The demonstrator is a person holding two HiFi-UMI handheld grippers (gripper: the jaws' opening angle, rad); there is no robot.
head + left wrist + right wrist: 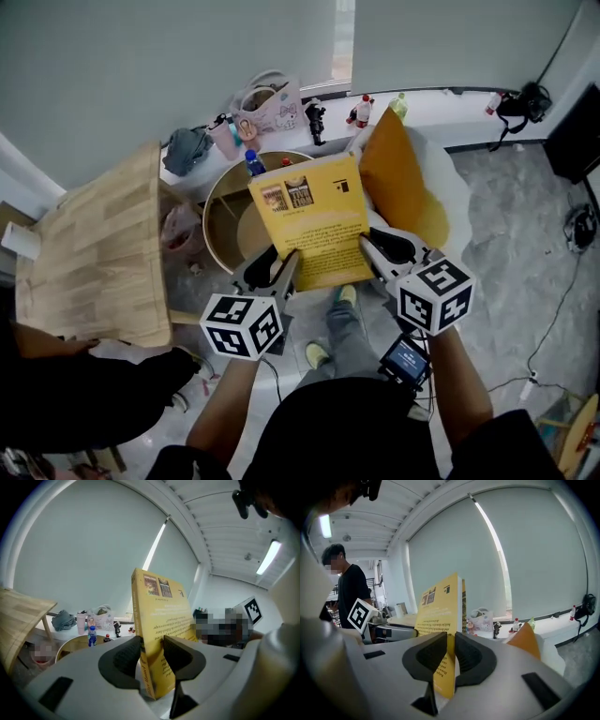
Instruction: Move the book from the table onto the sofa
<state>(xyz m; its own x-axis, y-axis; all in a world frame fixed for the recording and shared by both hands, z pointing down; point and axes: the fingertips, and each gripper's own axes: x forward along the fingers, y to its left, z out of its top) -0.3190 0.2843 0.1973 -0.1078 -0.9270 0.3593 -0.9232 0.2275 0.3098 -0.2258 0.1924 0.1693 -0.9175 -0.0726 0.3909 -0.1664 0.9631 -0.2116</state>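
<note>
**Book** (312, 220): yellow paperback. It is in the air in front of you, back cover up and tilted toward you. It is off the wooden table (94, 244) at your left and not yet on the sofa.

**Left gripper** (152, 654): you have it clamped on the near corner by the spine. One pad presses each cover, and the jaws stand only as far apart as the book is thick.

**Right gripper** (449, 656): its jaws are narrow and pinch the near corner on the page side. They sit closer together than the left pair, probably because they bite less of the book's thickness.

**Reason for the double hold**: a grip at each near corner likely stops the covers from fanning open and the far end from drooping or swinging.

**Round table** (217, 202): it sits under the book's far end with a blue bottle (251, 161) on it. Carrying the book raised appears to keep it clear of both.

**Orange cushion** (403, 178): it leans on a white seat (457, 192) just right of the book. This is presumably the sofa, so your set-down spot lies to your right.
</note>
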